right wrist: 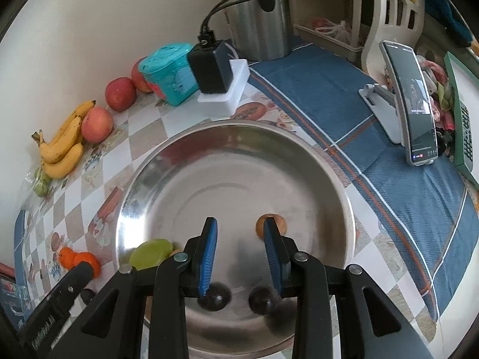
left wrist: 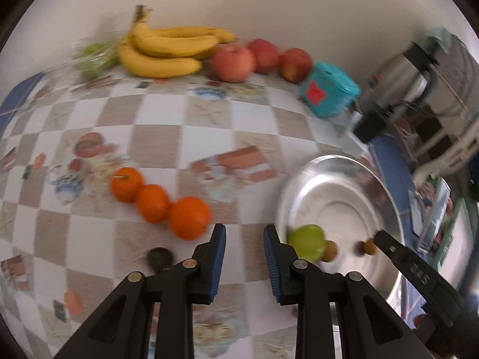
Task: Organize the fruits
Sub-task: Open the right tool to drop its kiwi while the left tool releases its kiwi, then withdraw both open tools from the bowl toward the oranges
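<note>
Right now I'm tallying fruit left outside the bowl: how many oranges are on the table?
3 oranges: left, middle and right, touching in a row on the checkered tablecloth.

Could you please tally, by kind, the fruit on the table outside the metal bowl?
Red apples: 3
Oranges: 3
Banana bunch: 1
Dark round fruit: 1
Bag of green fruit: 1 (number inside unclear)
Total: 9 items
</note>
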